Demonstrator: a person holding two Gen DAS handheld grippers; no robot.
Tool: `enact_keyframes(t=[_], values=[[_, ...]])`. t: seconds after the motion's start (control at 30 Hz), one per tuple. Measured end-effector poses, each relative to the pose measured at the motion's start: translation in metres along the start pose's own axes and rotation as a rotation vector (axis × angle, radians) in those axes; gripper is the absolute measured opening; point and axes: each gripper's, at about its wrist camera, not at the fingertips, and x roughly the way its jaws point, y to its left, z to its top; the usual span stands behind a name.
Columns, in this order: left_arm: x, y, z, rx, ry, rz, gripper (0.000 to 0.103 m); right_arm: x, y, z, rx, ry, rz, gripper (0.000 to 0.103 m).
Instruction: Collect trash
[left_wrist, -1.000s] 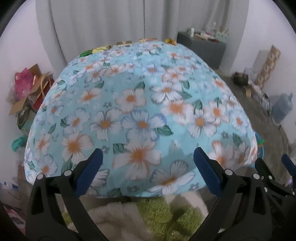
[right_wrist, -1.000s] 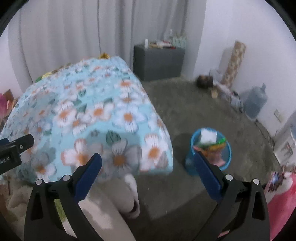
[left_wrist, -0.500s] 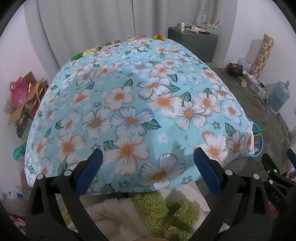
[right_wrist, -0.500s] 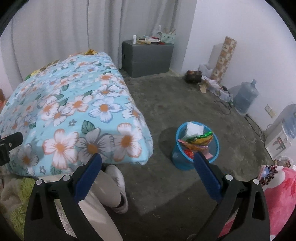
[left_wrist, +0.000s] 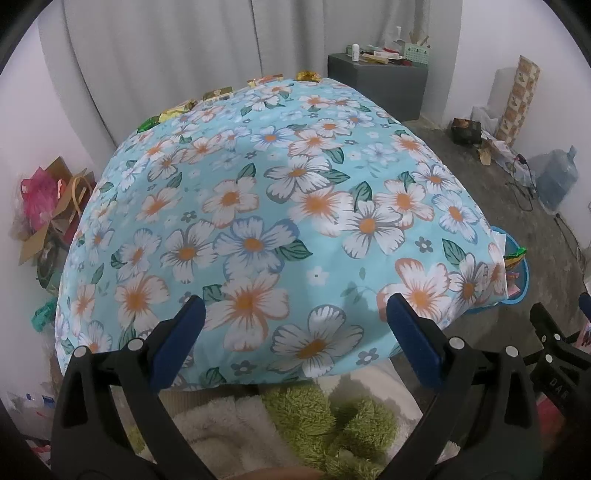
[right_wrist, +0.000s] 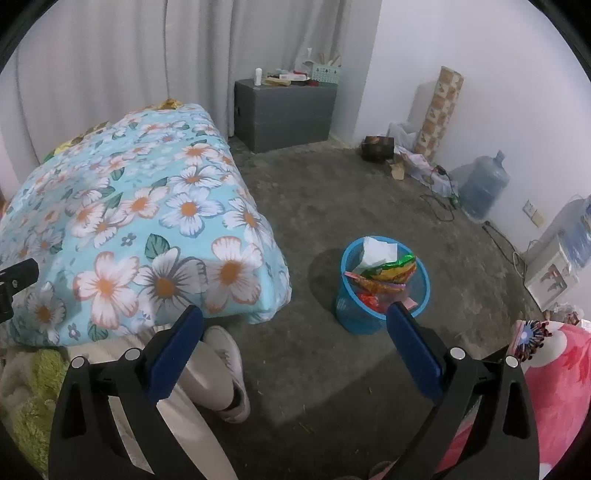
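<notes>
beside the floral table (left_wrist: 295, 206) | blue bin (left_wrist: 519, 280) half hidden | left hand-held gripper (left_wrist: 291, 339), right hand-held gripper (right_wrist: 295, 341) wide, empty

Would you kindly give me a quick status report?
Both claws open, empty: left claw, right claw. Wrappers along table's far edge. Blue bin nearly full. Nothing blocking.

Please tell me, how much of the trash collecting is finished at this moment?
Partly done: the blue bin on the floor already holds wrappers and paper. Nothing is in hand; the left gripper and right gripper are both open and empty. Left to do: several wrappers lie along the far edge of the floral table.
</notes>
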Motion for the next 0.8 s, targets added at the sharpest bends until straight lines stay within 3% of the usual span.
enact_keyframes(t=[0.8], values=[[0.0021, -0.0015, 0.0003, -0.001, 0.007, -0.002, 0.094, -0.0014, 0.0031, 0.0015, -0.019, -0.014, 0.014, 0.096]])
